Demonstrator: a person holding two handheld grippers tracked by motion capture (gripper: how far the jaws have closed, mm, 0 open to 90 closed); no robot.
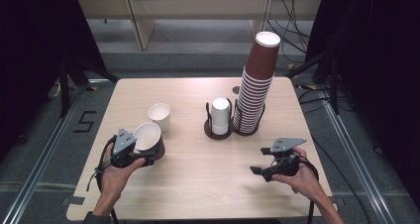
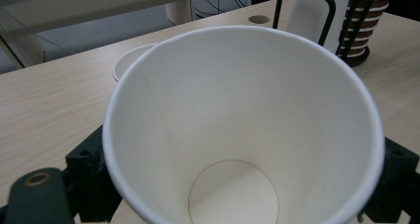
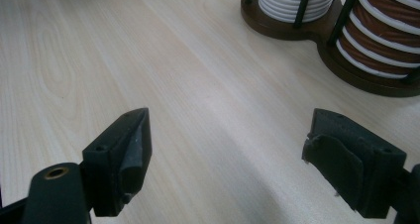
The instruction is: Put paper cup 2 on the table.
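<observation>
Pinching a brown paper cup [image 1: 148, 140] with a white inside, tilted so its mouth faces up and forward, held just over the near-left part of the table [image 1: 198, 184]: left claw [image 1: 143, 157], jaws closed on the cup's sides, seen flanking the cup [image 2: 242, 135] in the left gripper view. Standing upright just beyond, a second cup [image 1: 159, 116], pale in the high view, its rim [image 2: 130, 59] peeking past the held one; touching or merely close, hard to say from these angles. Farther toward the middle, a dark two-slot holder [image 1: 218, 133]: one slot with a short white stack [image 1: 220, 116], the other with a tall leaning stack of brown cups [image 1: 255, 92], topmost rim white. Over on the near-right, right claw [image 1: 262, 170] spread wide and empty, hovering low over bare wood, with the holder's base [image 3: 317, 33] and both stacks ahead of it in the right gripper view. Judging by the layout: apparently dealing cups out of the holder onto the table, one already set down, one in hand and not yet placed, and most of the tall stack left untouched. Early going, then, with plenty remaining.
</observation>
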